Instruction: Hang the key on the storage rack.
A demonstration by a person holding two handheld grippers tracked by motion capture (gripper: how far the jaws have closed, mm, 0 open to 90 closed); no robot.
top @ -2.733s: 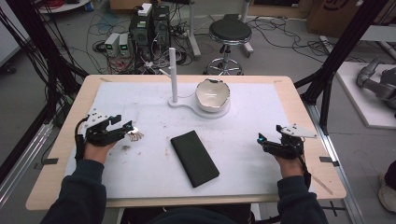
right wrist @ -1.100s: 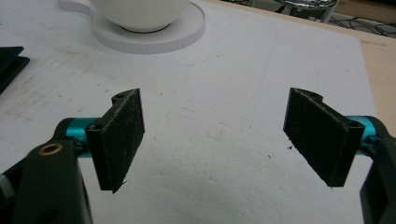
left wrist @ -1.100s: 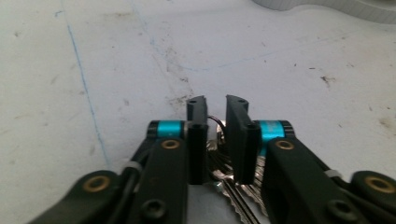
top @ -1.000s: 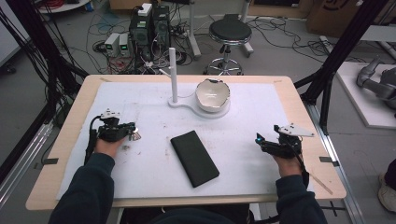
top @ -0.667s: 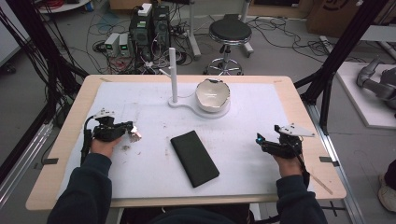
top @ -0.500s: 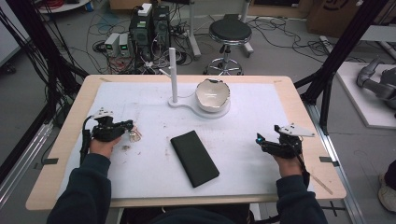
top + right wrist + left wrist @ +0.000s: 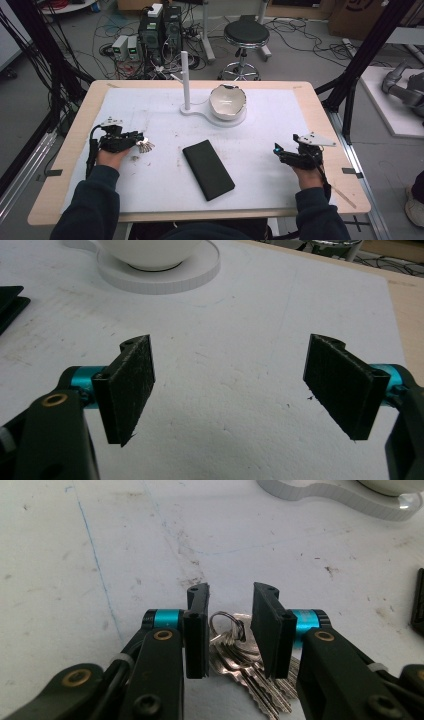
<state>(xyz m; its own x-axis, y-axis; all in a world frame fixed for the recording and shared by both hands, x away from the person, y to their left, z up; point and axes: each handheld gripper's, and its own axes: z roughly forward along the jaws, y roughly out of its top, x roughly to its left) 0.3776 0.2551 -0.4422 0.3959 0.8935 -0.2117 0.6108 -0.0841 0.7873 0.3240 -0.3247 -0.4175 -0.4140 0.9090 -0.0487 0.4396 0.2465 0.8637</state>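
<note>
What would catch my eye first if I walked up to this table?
Probably the bunch of keys at the table's left, lying between the jaws of the left gripper, which stand a little apart around its ring. Next, the black flat case lying at a slant mid-table, and the white bowl on its stand behind it. The right gripper waits wide open over bare table.
</note>
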